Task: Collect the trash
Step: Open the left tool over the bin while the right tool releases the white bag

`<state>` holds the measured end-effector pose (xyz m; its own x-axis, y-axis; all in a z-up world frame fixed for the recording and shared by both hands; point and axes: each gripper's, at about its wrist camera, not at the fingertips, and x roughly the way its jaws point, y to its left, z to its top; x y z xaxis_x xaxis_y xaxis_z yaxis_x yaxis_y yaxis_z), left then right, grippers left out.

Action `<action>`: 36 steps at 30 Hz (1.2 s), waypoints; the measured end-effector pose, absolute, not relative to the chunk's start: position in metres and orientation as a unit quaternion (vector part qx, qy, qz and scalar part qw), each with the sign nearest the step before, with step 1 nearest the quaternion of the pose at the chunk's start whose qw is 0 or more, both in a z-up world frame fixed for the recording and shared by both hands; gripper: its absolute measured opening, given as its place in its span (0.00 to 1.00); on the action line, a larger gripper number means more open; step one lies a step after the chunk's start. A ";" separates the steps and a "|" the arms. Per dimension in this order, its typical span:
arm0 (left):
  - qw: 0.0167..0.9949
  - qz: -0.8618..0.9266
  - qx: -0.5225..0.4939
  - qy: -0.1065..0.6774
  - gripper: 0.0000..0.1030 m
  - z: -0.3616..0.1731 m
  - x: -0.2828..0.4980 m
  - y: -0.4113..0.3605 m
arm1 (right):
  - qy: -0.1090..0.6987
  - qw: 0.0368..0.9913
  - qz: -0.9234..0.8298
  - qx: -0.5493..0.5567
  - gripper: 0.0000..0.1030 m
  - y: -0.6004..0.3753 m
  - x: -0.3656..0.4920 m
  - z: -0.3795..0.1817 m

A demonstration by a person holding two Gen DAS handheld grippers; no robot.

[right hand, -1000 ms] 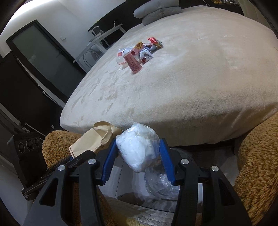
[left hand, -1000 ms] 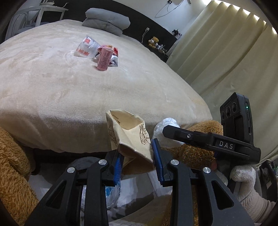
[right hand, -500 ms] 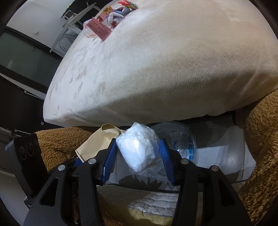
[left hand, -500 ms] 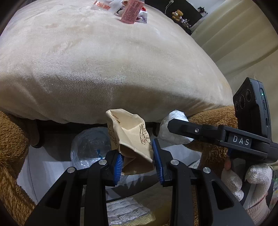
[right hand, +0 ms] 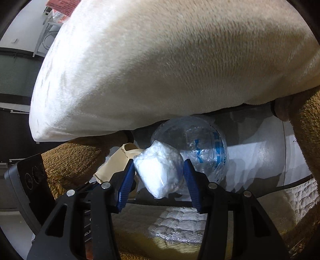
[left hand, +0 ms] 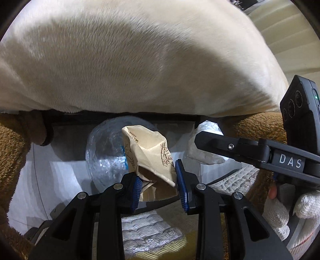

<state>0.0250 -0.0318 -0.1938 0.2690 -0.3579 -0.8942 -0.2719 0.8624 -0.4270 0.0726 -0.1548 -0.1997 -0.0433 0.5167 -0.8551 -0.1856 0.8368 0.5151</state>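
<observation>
My left gripper (left hand: 158, 184) is shut on a crumpled tan paper bag (left hand: 149, 152). My right gripper (right hand: 159, 180) is shut on a white wad wrapped in clear plastic (right hand: 159, 170). Both hold their trash over a white-lined bin (left hand: 60, 180) below the bed's edge, and a crushed clear plastic bottle with blue print (right hand: 200, 148) lies in it. The right gripper and its wad (left hand: 202, 144) show at the right of the left wrist view. The paper bag (right hand: 118, 160) shows at the left of the right wrist view.
The cream plush bed cover (left hand: 140, 60) overhangs just above the bin. Brown furry fabric (left hand: 12, 150) flanks the bin on both sides. A quilted white and yellow cloth (right hand: 176, 226) lies below the grippers. Pink and white wrappers (right hand: 62, 4) lie far off on the bed.
Both grippers have tilted down and moved in towards the bin, still holding their trash. The bed top has slid out of sight and the bottle in the bin now fills the middle.
</observation>
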 end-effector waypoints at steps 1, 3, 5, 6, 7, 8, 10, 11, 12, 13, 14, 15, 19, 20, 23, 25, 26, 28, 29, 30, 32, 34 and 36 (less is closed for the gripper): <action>0.749 -0.024 -0.261 0.609 0.30 -0.195 0.025 -0.032 | 0.680 0.677 0.254 0.124 0.49 -0.153 0.073 -0.203; 0.741 -0.023 -0.268 0.615 0.30 -0.200 0.027 -0.030 | 0.687 0.672 0.246 0.120 0.49 -0.151 0.074 -0.211; 0.734 -0.021 -0.268 0.623 0.30 -0.205 0.033 -0.031 | 0.693 0.669 0.241 0.117 0.49 -0.147 0.073 -0.216; 0.732 -0.019 -0.264 0.628 0.30 -0.206 0.035 -0.033 | 0.696 0.667 0.239 0.118 0.49 -0.147 0.073 -0.218; 0.729 -0.019 -0.260 0.633 0.30 -0.208 0.035 -0.035 | 0.697 0.666 0.239 0.119 0.49 -0.147 0.074 -0.220; 0.727 -0.018 -0.259 0.636 0.30 -0.209 0.035 -0.035 | 0.697 0.667 0.237 0.118 0.49 -0.146 0.073 -0.220; 0.724 -0.018 -0.257 0.640 0.30 -0.208 0.035 -0.037 | 0.696 0.668 0.233 0.122 0.49 -0.147 0.074 -0.222; 0.725 -0.014 -0.254 0.640 0.32 -0.208 0.035 -0.035 | 0.695 0.669 0.232 0.124 0.50 -0.148 0.075 -0.222; 0.726 -0.010 -0.252 0.640 0.34 -0.206 0.035 -0.035 | 0.694 0.669 0.232 0.126 0.50 -0.148 0.076 -0.222; 0.724 -0.011 -0.256 0.640 0.34 -0.206 0.034 -0.034 | 0.693 0.671 0.232 0.128 0.50 -0.148 0.076 -0.222; 0.724 -0.012 -0.258 0.640 0.34 -0.209 0.033 -0.033 | 0.693 0.670 0.232 0.129 0.50 -0.148 0.076 -0.222; 0.724 -0.013 -0.256 0.640 0.34 -0.209 0.033 -0.033 | 0.694 0.669 0.232 0.130 0.50 -0.148 0.076 -0.222; 0.720 -0.009 -0.256 0.645 0.45 -0.210 0.032 -0.032 | 0.692 0.671 0.230 0.135 0.59 -0.150 0.076 -0.221; 0.722 -0.005 -0.256 0.643 0.53 -0.211 0.032 -0.031 | 0.692 0.671 0.227 0.139 0.60 -0.152 0.077 -0.222; 0.725 -0.005 -0.258 0.639 0.53 -0.211 0.032 -0.031 | 0.691 0.672 0.224 0.141 0.60 -0.153 0.077 -0.221; 0.726 -0.004 -0.258 0.637 0.53 -0.211 0.032 -0.031 | 0.691 0.672 0.225 0.142 0.60 -0.153 0.077 -0.221; 0.727 -0.004 -0.258 0.636 0.53 -0.211 0.032 -0.031 | 0.691 0.673 0.225 0.141 0.60 -0.153 0.077 -0.221; 0.730 -0.005 -0.259 0.632 0.53 -0.209 0.031 -0.031 | 0.690 0.673 0.226 0.143 0.60 -0.153 0.077 -0.220; 0.731 -0.006 -0.260 0.631 0.53 -0.208 0.031 -0.030 | 0.689 0.673 0.226 0.142 0.60 -0.153 0.077 -0.219; 0.732 -0.005 -0.260 0.629 0.53 -0.208 0.030 -0.030 | 0.689 0.674 0.227 0.142 0.60 -0.153 0.076 -0.218; 0.735 -0.006 -0.260 0.626 0.53 -0.205 0.030 -0.030 | 0.687 0.675 0.228 0.143 0.60 -0.152 0.076 -0.215; 0.741 -0.011 -0.260 0.620 0.53 -0.201 0.027 -0.031 | 0.683 0.677 0.232 0.143 0.60 -0.154 0.076 -0.213; 0.749 -0.018 -0.260 0.609 0.53 -0.194 0.023 -0.031 | 0.678 0.680 0.238 0.147 0.60 -0.157 0.074 -0.209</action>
